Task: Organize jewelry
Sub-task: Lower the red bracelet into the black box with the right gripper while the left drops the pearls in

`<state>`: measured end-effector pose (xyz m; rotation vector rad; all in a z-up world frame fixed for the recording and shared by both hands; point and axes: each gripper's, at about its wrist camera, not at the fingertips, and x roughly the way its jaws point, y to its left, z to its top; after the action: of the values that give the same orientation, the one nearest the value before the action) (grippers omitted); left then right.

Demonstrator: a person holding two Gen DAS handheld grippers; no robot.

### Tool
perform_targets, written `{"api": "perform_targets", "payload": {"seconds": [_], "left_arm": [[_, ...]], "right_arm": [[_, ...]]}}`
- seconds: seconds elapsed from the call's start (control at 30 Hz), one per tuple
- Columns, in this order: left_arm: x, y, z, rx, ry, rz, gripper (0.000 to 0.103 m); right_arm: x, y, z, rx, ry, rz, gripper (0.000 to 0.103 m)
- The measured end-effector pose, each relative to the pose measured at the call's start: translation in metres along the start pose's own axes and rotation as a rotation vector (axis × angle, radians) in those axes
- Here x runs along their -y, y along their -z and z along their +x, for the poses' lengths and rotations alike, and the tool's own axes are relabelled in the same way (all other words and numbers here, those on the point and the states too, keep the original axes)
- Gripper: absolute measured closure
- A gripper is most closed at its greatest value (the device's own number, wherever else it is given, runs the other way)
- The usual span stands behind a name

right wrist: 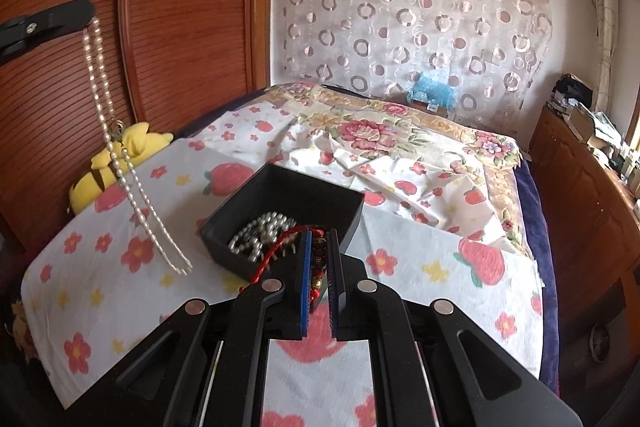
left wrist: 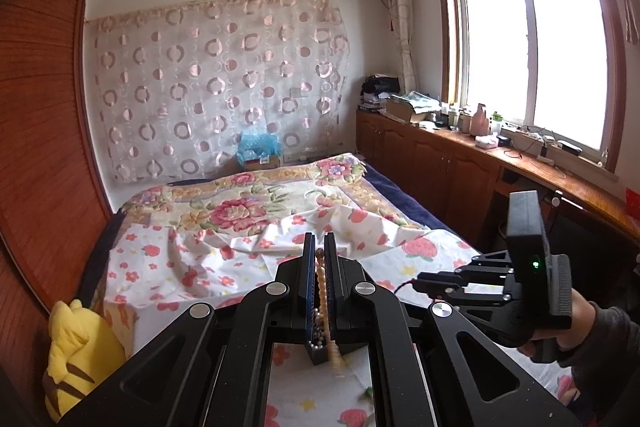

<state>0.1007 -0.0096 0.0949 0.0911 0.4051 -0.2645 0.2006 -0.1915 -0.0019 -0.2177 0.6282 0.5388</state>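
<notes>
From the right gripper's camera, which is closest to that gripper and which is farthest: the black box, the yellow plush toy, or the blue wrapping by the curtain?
1. Black box, just ahead of the right gripper.
2. Yellow plush toy, far left by the wardrobe.
3. Blue wrapping, at the bed's far end.

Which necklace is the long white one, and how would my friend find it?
Start at the big wooden wardrobe beside the bed. In front of it the left gripper holds up the long pearl necklace, which dangles above the flowery sheet near the yellow plush toy. Unlike the pearls heaped in the black box, it hangs free in two thin strands.
</notes>
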Motion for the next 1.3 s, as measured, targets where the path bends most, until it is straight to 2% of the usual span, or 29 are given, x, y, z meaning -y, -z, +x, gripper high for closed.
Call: {"api": "perform_targets", "payload": {"seconds": [0.33, 0.53, 0.67, 1.03, 1.17, 1.3], "left_arm": [[-0.006, -0.036, 0.017, 0.026, -0.009, -0.02, 0.099], [-0.007, -0.047, 0.023, 0.038, -0.022, -0.028, 0.099], [-0.005, -0.055, 0.03, 0.042, -0.029, -0.025, 0.099], [-0.009, -0.061, 0.04, 0.036, -0.036, -0.027, 0.099], [-0.015, -0.064, 0.056, 0.015, -0.038, -0.042, 0.099], [-0.018, -0.062, 0.07, -0.002, -0.036, -0.049, 0.099]], "right_arm": [[0.014, -0.028, 0.032, 0.005, 0.005, 0.054, 0.095], [0.012, -0.025, 0.062, -0.032, 0.005, 0.071, 0.095], [0.01, -0.015, 0.075, -0.04, -0.036, 0.11, 0.095], [0.0, 0.001, 0.078, -0.055, -0.109, 0.112, 0.094], [0.006, 0.008, 0.074, -0.053, -0.119, 0.127, 0.08], [0.012, 0.013, 0.067, -0.045, -0.119, 0.132, 0.079]]}}
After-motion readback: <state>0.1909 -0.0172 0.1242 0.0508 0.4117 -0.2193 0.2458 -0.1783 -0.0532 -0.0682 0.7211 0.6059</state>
